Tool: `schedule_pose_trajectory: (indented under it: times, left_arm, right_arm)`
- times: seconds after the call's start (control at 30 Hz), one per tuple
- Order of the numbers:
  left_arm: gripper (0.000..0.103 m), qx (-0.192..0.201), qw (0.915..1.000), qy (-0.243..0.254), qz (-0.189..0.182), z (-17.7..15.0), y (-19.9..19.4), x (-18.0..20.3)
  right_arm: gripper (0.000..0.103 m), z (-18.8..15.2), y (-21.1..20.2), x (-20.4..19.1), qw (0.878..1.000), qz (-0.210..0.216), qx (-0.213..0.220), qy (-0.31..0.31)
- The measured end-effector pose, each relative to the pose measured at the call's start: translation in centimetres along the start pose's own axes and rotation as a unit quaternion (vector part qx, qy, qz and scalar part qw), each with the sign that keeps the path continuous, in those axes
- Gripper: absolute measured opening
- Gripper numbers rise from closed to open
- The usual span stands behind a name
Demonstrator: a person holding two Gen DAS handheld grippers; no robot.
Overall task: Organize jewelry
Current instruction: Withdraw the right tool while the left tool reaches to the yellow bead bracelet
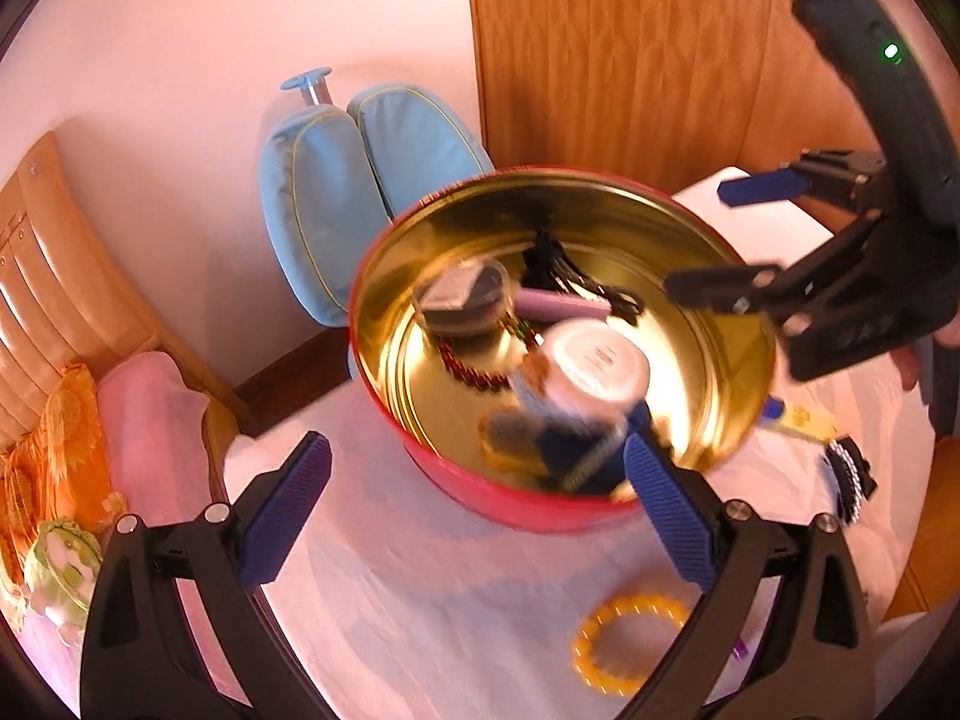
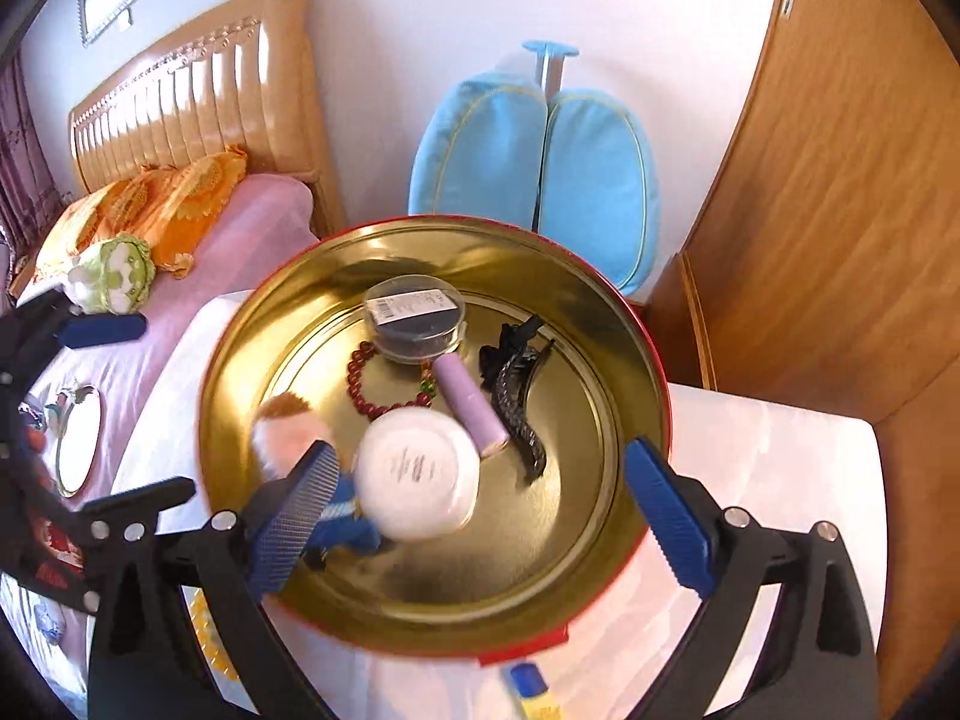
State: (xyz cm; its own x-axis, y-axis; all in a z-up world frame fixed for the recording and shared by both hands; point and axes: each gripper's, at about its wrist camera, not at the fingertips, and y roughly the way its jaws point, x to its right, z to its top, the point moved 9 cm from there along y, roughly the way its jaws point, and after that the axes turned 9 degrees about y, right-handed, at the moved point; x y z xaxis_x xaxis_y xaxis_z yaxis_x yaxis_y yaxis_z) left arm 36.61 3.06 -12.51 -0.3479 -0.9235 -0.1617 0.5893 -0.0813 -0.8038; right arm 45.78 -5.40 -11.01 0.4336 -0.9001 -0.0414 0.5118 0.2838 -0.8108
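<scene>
A round red tin with a gold inside stands on the white-clothed table. In it lie a white jar, a small doll in blue, a red bead bracelet, a lilac tube, a black hair claw and a clear round box. My right gripper hangs open over the tin's near side, its pads touching nothing. My left gripper is open at the tin's near rim, holding nothing. A yellow bead bracelet lies on the cloth below it.
A black comb-like piece and a yellow and blue tube lie on the table right of the tin. An oval mirror lies at the left. Blue cushions, a bed and a wooden wardrobe stand behind.
</scene>
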Motion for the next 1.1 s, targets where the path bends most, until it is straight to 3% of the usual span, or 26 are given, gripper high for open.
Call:
schedule_pose_trajectory:
  times: [0.23, 0.4, 0.63, 0.97, 1.1]
  left_arm:
    - [0.096, -0.034, 0.9988, -0.007, -0.036, -4.8, 0.2, 2.7]
    - [0.096, -0.066, 0.9965, -0.024, -0.047, -8.0, 1.3, 4.2]
    - [0.096, -0.096, 0.9945, -0.012, -0.042, -11.0, 3.3, 5.6]
    - [0.096, -0.089, 0.9950, 0.035, -0.029, -12.1, 4.4, 7.1]
    - [0.090, -0.078, 0.9951, 0.035, -0.049, -13.0, 3.9, 7.9]
  right_arm:
    - [0.097, -4.9, -3.7, -1.7, 1.000, 0.022, 0.016, 0.005]
    - [0.097, -9.1, -4.8, -3.2, 0.999, 0.030, -0.008, 0.007]
    - [0.097, -14.5, -3.8, -4.2, 0.998, 0.033, -0.056, 0.026]
    - [0.097, -15.4, -4.7, -4.1, 0.997, 0.037, -0.054, 0.030]
    - [0.097, -15.6, -4.6, -3.9, 0.997, 0.037, -0.056, 0.033]
